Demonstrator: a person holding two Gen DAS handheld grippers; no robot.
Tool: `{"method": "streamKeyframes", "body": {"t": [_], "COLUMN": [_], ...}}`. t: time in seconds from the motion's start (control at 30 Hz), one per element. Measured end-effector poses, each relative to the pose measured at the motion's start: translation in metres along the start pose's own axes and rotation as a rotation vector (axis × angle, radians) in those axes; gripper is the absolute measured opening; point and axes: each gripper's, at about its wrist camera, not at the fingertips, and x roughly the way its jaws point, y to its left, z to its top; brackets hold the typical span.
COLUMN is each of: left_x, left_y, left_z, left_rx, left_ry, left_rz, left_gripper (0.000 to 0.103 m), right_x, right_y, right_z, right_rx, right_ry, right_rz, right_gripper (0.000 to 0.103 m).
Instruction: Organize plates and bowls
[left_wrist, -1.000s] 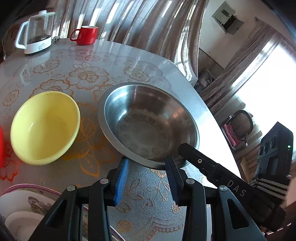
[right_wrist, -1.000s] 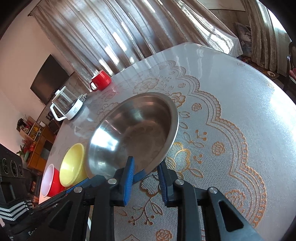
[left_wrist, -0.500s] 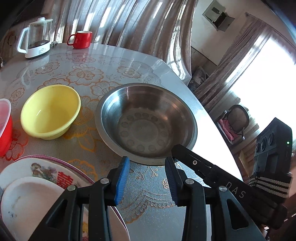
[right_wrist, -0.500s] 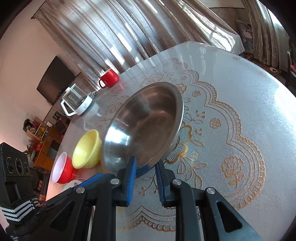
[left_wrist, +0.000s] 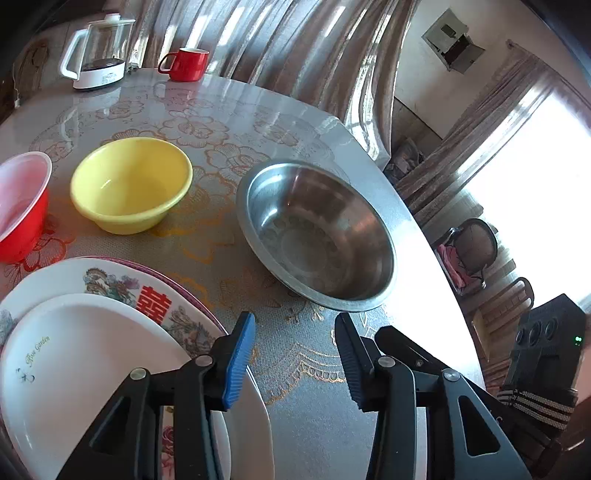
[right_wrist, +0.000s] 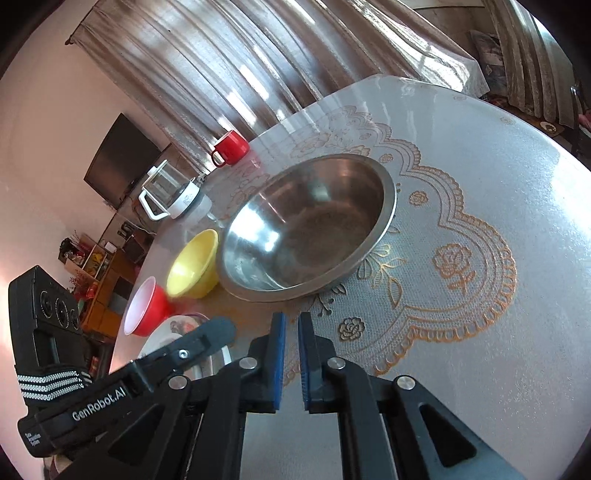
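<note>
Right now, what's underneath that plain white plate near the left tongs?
The white plate sits on a larger floral plate with a red character; only its far rim shows. The rest, and anything beneath, is covered.

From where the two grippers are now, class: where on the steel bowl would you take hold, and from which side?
Probably the steel bowl is best pinched at its thin flared rim on the edge nearest the grippers, one finger inside and one outside. It sits upright and empty, too wide to span. The right gripper is shut and empty, so it must open first.
</note>
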Motion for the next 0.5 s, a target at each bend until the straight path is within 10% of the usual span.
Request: {"method": "streamKeyframes", "body": {"t": [0.17,0.5], "left_x": [-0.002,0.029], "left_y": [0.004,0.003], "left_z": [0.015,0.046], "left_rx": [-0.012,-0.008], "left_ry": [-0.023,-0.005], "left_rz": [0.026,0.068], "left_gripper": [0.046,0.046], "right_x": [-0.01,0.008], "right_y": [-0.01,-0.022], "right_z": [0.009,0.06], "right_rx": [0.043,0.033], "right_ry": [-0.047,-0.11], "right_rz": [0.015,-0.096], "right_gripper": [0.029,0.035]}}
